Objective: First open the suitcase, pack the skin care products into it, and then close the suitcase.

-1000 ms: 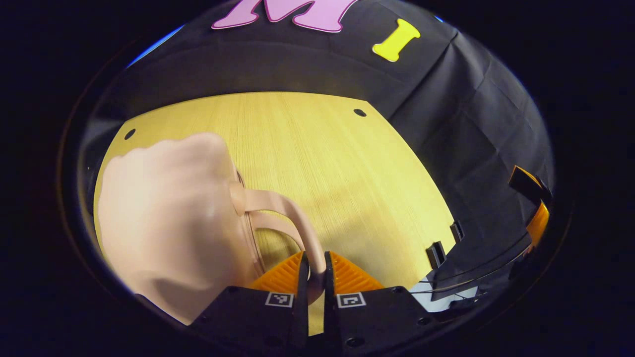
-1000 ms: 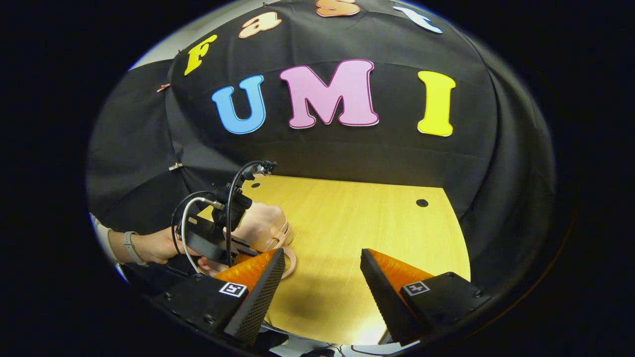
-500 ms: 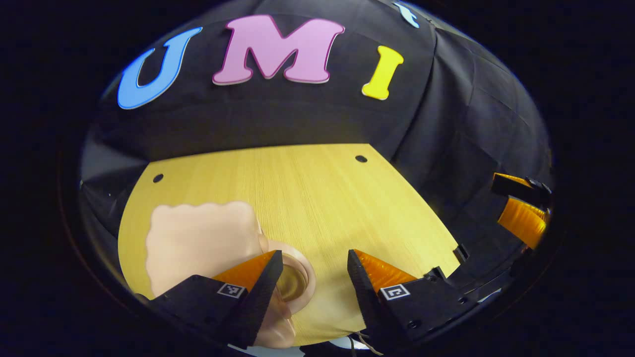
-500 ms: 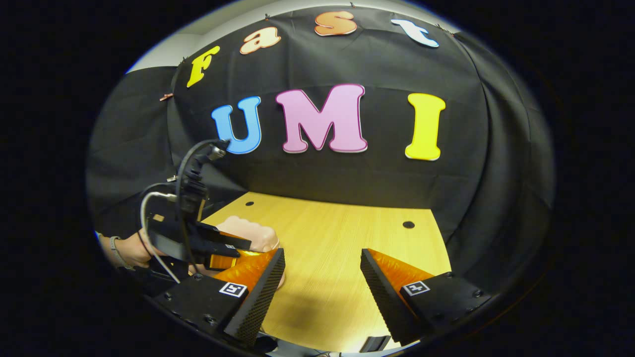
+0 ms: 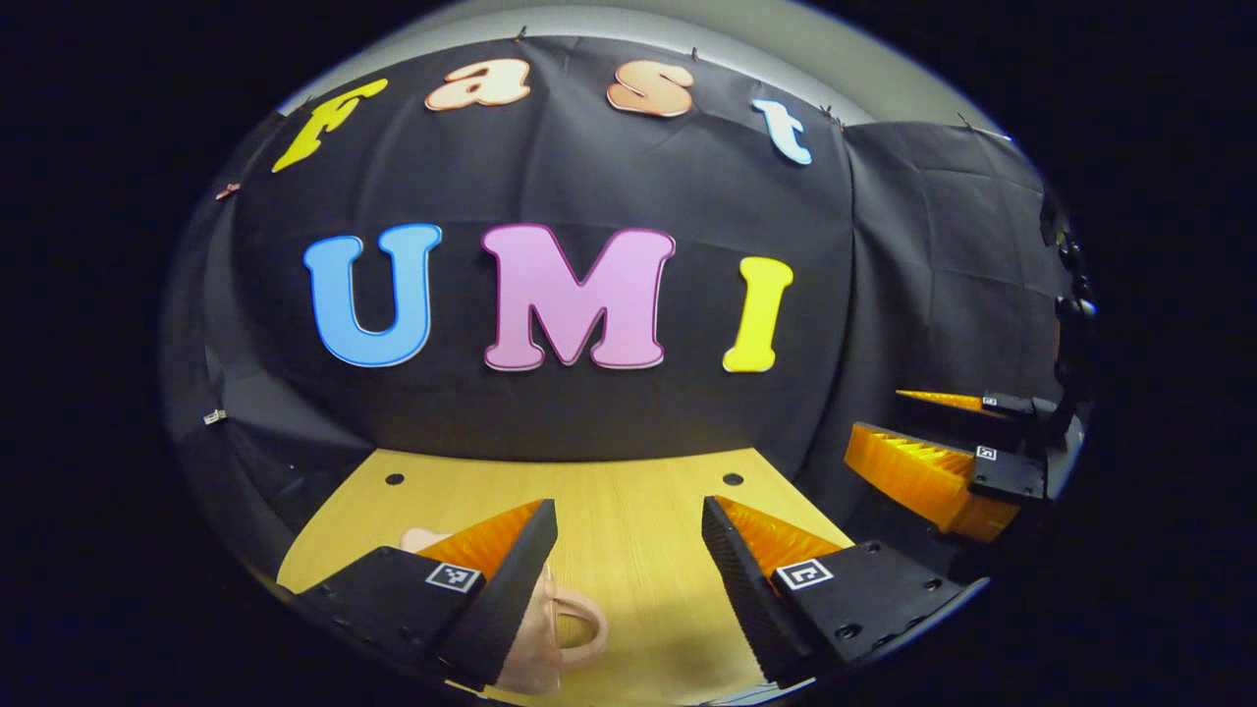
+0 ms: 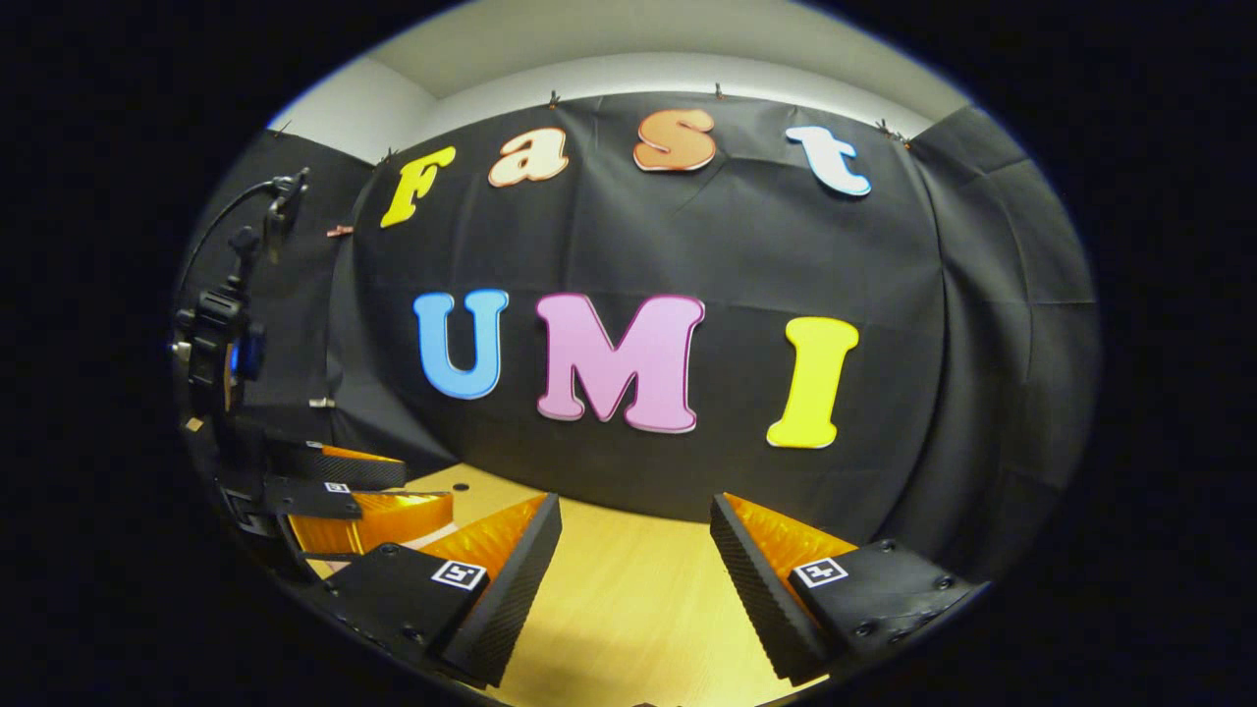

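Below left gripper (image 5: 628, 540), jaws apart and empty: suitcase (image 5: 550, 638) shut on table (image 5: 638, 501). Right gripper (image 6: 633, 540) also apart. Packed or unopened, can't tell.

The table (image 5: 628, 501) under both grippers looks like pale wood or wood-look laminate, smooth, with fine straight grain and a faint sheen below the right gripper (image 6: 633, 550).

Beyond the fingers, the wall (image 5: 609, 412) is matt black cloth, creased and folded where its panels meet.

The left gripper (image 5: 628, 550) has fingers with ribbed inner faces, finely ridged, and bodies behind them of matt hard plastic with small screws. The right gripper's fingers look the same, the finger edges finely textured.

Low beside the left gripper's left finger, the suitcase (image 5: 550, 638) is smooth and soft-matt, plastic or leather-like, I cannot tell which; its looped handle (image 5: 586, 628) matches.
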